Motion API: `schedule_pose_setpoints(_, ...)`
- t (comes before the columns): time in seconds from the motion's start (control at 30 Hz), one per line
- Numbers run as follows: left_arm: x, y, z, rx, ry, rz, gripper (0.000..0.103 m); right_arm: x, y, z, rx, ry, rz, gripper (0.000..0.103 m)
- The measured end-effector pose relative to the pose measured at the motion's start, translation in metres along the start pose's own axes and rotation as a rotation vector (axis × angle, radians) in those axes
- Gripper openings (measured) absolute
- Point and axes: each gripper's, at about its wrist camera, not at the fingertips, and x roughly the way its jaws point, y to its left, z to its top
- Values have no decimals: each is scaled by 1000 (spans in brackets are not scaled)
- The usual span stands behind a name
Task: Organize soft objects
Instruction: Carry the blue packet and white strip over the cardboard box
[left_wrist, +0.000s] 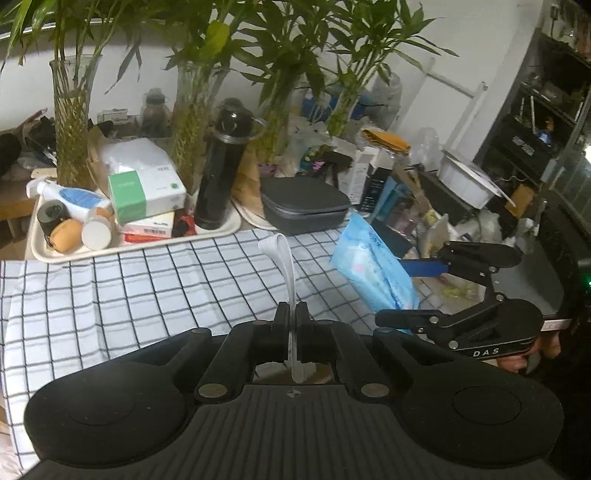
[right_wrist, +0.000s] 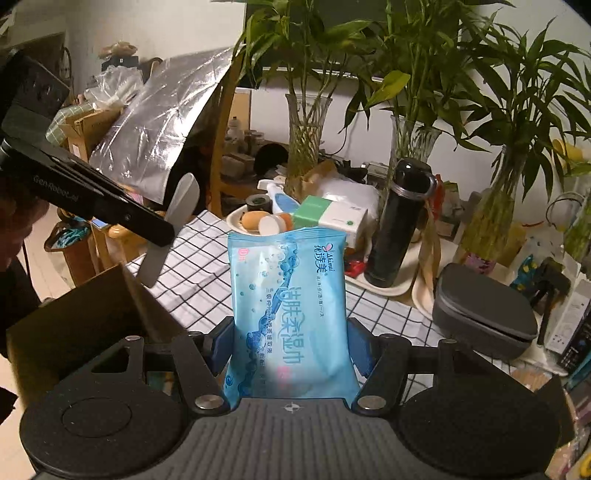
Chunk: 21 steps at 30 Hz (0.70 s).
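Observation:
My left gripper (left_wrist: 292, 321) is shut on a thin white flat strip (left_wrist: 283, 266) that sticks up and forward above the checked cloth (left_wrist: 147, 288). The strip also shows in the right wrist view (right_wrist: 173, 229), held by the left gripper (right_wrist: 162, 230). My right gripper (right_wrist: 291, 343) is shut on a blue wet-wipes pack (right_wrist: 291, 306), held upright above the cloth (right_wrist: 195, 280). In the left wrist view the pack (left_wrist: 373, 269) hangs at the right between the right gripper's blue pads (left_wrist: 421, 266).
A cream tray (left_wrist: 122, 247) holds bottles, boxes and a black flask (left_wrist: 221, 170). A grey zip case (left_wrist: 303, 206) sits behind the cloth. Glass vases with bamboo stand along the back. An open cardboard box (right_wrist: 85, 332) is at the lower left. Clutter and shelves fill the right.

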Motion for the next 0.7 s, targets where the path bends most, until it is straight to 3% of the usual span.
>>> schedule_pose_setpoints(0.2, -3, -7, -13, -8, 6, -27, 4, -13, 9, -10, 16, -16, -16, 66)
schedule_pose_setpoints(0.43, -10, -13, -22, -15, 55, -3, 4, -24, 4, -16, 66, -46, -39, 66)
schedule_pose_setpoints(0.7, -14, -30, -39, 61, 193, 139, 4, -33, 8, -17, 61, -71, -36, 66)
